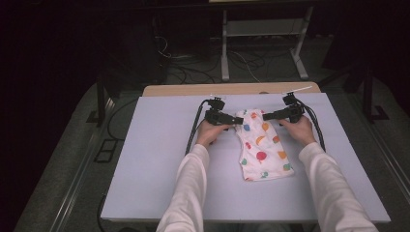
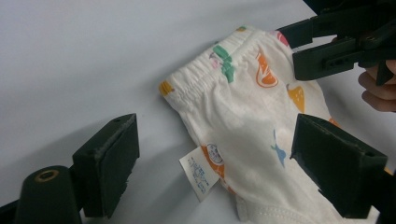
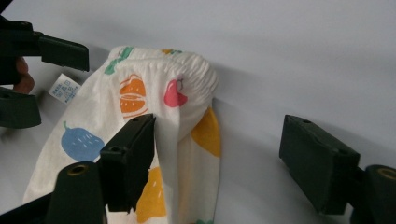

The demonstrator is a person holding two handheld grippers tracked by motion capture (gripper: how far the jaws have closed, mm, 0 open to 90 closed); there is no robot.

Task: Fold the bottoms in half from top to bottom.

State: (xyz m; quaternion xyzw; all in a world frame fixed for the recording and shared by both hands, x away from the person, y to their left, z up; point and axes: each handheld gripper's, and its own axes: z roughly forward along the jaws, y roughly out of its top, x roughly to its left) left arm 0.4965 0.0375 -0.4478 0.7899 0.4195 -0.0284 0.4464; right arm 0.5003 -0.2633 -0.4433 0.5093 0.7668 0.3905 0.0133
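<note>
A pale table top point(image 1: 159, 159) carries white fruit-print baby pants point(image 1: 261, 150), long axis running away from the person, elastic waistband at the far end. Both forearms reach forward. The left gripper point(image 1: 238, 119) and right gripper point(image 1: 267, 116) flank the waistband corners, jaws wide, clamping nothing.

soft cotton shorts point(image 1: 261, 145), matt table point(image 1: 159, 159)

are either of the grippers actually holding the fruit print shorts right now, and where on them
Nothing is held. Both the left gripper and right gripper have their jaws open, poised at the waistband end of the shorts lying on the table.
</note>
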